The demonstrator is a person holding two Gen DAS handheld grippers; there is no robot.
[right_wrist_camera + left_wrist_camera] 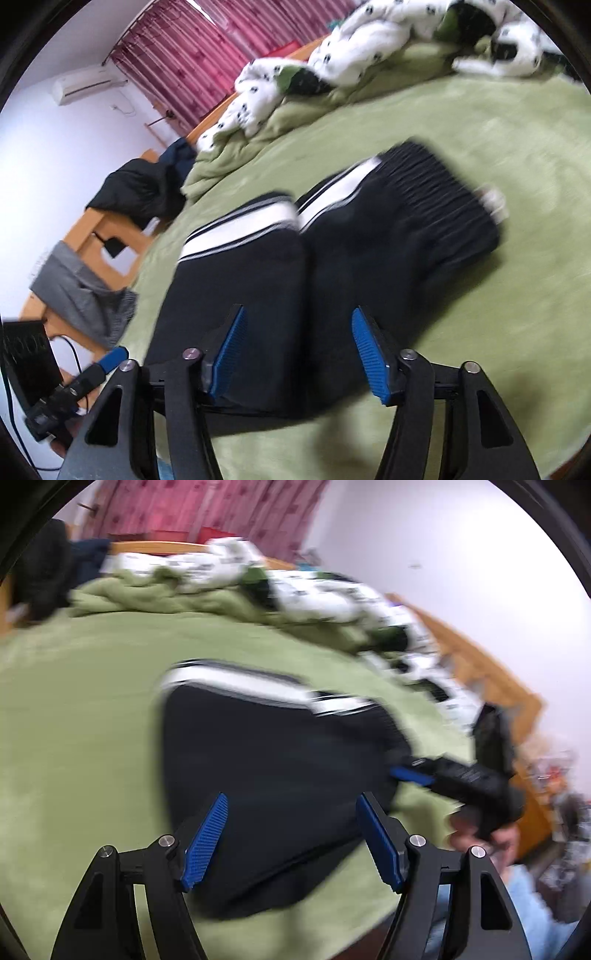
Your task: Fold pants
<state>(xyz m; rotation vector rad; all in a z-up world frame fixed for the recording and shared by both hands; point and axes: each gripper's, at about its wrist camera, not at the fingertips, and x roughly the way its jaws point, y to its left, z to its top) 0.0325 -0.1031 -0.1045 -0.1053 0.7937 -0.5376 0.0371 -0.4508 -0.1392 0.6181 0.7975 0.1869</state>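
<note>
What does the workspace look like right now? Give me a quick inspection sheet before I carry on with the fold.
Surface: green blanket covering the bed, fairly flat where the work is.
Job's things: dark pants with white side stripes, lying folded on the blanket; ribbed waistband at the far end.
Clutter: white spotted quilt bunched at the bed's far edge; dark clothes and a grey garment on the wooden frame.
Grippers: left gripper open, holding nothing; right gripper open, holding nothing; both over the pants.
Cables: black cable beside the bed near a dark box.
Surroundings: red curtain, air conditioner, white wall.
</note>
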